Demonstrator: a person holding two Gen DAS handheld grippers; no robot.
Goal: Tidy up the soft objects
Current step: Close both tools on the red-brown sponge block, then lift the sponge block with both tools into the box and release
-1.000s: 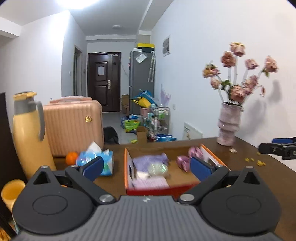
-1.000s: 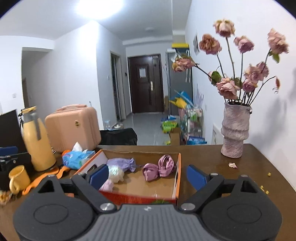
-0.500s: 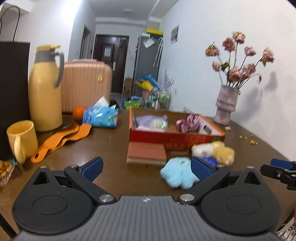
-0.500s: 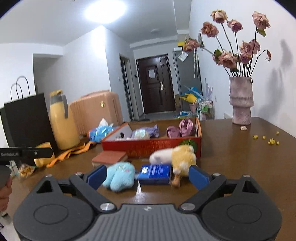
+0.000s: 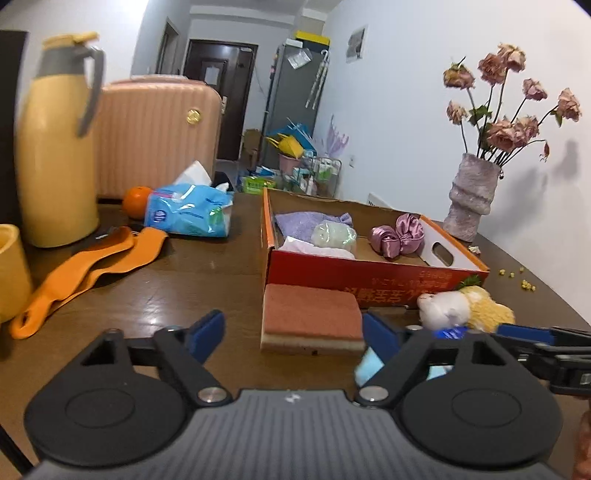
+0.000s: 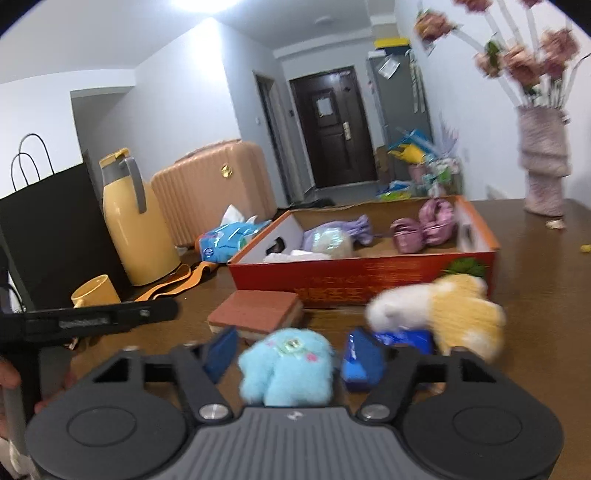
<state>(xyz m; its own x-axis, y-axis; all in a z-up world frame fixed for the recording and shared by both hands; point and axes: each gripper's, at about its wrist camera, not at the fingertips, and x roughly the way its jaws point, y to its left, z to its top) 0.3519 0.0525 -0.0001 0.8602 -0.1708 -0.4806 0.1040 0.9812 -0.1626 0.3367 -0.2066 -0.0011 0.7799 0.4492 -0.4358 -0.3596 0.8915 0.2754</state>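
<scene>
Even, bright indoor light; a ceiling lamp point(image 6: 207, 3) blows out white at the right view's top edge. Table point(image 5: 192, 273) shows soft glare, and the flowers point(image 5: 517, 110) cast a faint wall shadow. Fisheye bending with dark corners; right view motion-blurred, especially the vase point(image 6: 543, 162).

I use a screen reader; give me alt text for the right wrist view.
The right gripper is closing around a blue plush on a brown table. Behind lie a sponge, a yellow plush and a red box of soft items.
</scene>
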